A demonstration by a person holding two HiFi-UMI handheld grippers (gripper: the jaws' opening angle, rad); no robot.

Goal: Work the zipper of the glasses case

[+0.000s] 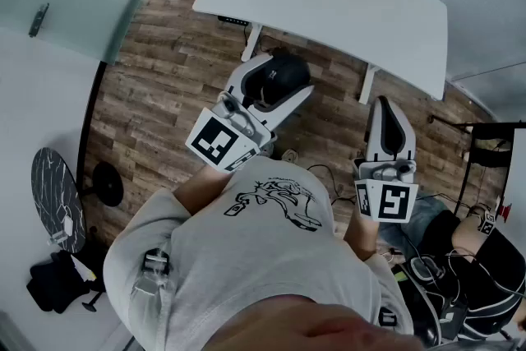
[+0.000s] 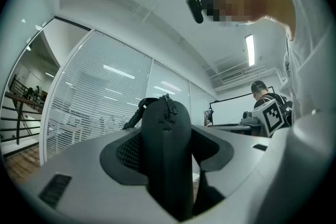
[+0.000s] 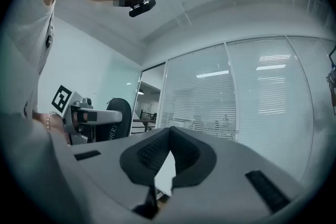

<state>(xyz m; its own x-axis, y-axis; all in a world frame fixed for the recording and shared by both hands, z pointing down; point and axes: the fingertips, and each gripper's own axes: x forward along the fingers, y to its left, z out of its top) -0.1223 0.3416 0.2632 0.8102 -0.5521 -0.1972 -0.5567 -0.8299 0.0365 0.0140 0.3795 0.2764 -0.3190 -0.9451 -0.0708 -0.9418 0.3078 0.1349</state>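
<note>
The black glasses case [image 1: 280, 76] stands clamped between the pads of my left gripper [image 1: 273, 84], held up in front of the person's chest. In the left gripper view the case [image 2: 167, 155] fills the gap between the jaws, and its zipper [image 2: 167, 105] runs over the rounded top end. My right gripper [image 1: 387, 113] hangs a hand's width to the right, apart from the case. Its jaws [image 3: 169, 132] are shut with nothing between them. From the right gripper view I see the case [image 3: 116, 122] held in the left gripper [image 3: 84, 115].
A white desk [image 1: 329, 4] stands ahead over the wooden floor [image 1: 164, 78]. A second person [image 1: 481, 259] sits at the lower right. A dark round stool [image 1: 57, 197] and a bag [image 1: 53, 284] lie at the left. Glass walls with blinds [image 3: 252, 92] surround the room.
</note>
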